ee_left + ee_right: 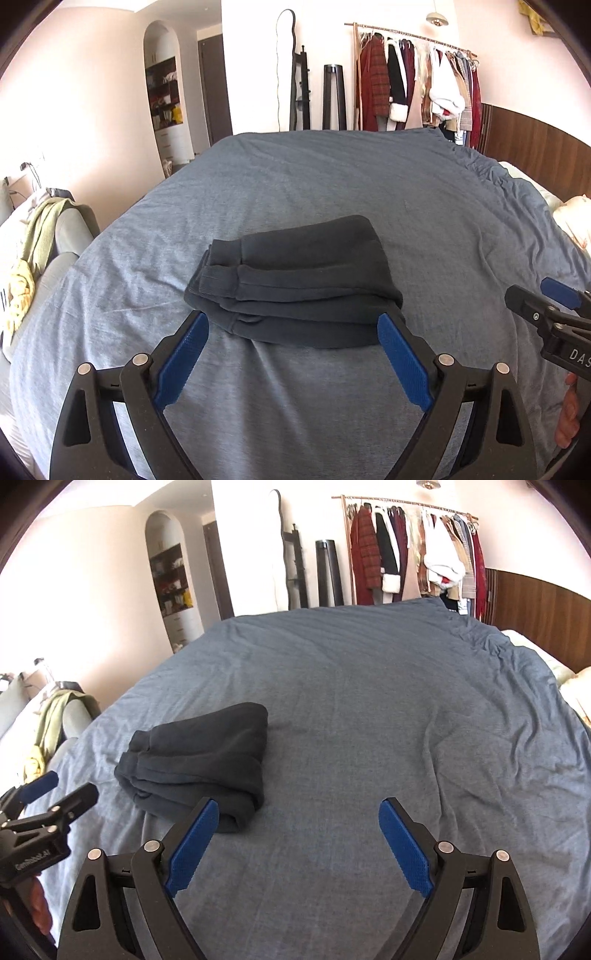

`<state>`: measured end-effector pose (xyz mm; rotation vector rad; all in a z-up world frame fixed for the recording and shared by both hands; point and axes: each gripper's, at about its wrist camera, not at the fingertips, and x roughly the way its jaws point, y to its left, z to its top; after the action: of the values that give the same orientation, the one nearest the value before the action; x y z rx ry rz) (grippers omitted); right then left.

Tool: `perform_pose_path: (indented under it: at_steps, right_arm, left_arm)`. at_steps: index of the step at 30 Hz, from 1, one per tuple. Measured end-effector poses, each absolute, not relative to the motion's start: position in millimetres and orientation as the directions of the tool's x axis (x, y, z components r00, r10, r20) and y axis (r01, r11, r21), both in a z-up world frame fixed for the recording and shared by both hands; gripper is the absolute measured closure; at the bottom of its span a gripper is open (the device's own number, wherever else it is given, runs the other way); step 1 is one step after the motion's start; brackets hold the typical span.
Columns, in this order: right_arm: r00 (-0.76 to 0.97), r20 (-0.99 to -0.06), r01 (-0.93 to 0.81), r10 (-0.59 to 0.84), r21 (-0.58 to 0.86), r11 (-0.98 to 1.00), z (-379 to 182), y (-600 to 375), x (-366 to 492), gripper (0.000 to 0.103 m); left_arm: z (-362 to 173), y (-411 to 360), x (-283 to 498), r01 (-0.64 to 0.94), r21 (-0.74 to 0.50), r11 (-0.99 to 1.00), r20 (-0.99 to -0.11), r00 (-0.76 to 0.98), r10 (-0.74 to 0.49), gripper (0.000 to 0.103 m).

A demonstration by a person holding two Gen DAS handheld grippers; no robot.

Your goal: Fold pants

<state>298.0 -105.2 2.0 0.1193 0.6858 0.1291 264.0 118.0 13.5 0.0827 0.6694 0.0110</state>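
A pair of dark charcoal knit pants (291, 280) lies folded into a compact, layered bundle on a bed covered with a wrinkled blue-grey sheet (332, 177), toward the near side of the bed, with its stacked edges and ribbed waistband turned to the left. In the left wrist view the left gripper (292, 328), black with blue ridged pads, has its fingers (181, 365) spread wide just in front of the bundle's near edge; nothing is between them and the pads do not press on the cloth, though the tips overlap the bundle's near edge in this view, so whether they brush it cannot be told. The right gripper (299, 814) stands to the right of the pants, its fingers (404, 845) likewise wide apart over bare sheet and holding nothing; the tip of its left finger sits in front of the bundle's near right corner. Each gripper shows at the edge of the other's view, with part of a hand (569, 413) on the right one's handle. Beyond the bed stand a clothes rail of hanging garments (417, 81) against the wall, a wavy-framed floor mirror (286, 70), an arched shelf niche (164, 92) and a dark wooden headboard panel (535, 144) at the right. At the left a grey sofa carries green and yellow cloths (33, 251).
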Motion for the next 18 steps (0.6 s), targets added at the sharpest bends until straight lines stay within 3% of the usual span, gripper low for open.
perform_pose_path:
  at_steps: [9,18]
  right_arm:
    - [0.828,-0.532,-0.097,0.176,0.173,0.980,-12,-124,263,0.014]
    - [0.865,-0.473,-0.097,0.166,0.167,0.981,9,-134,202,0.014]
  left_arm:
    - [6,103,223,0.002,0.067,0.998,-0.552,0.833,0.036,0.009]
    - [29,93,165,0.030,0.112,0.993,-0.523,0.852,0.033,0.009]
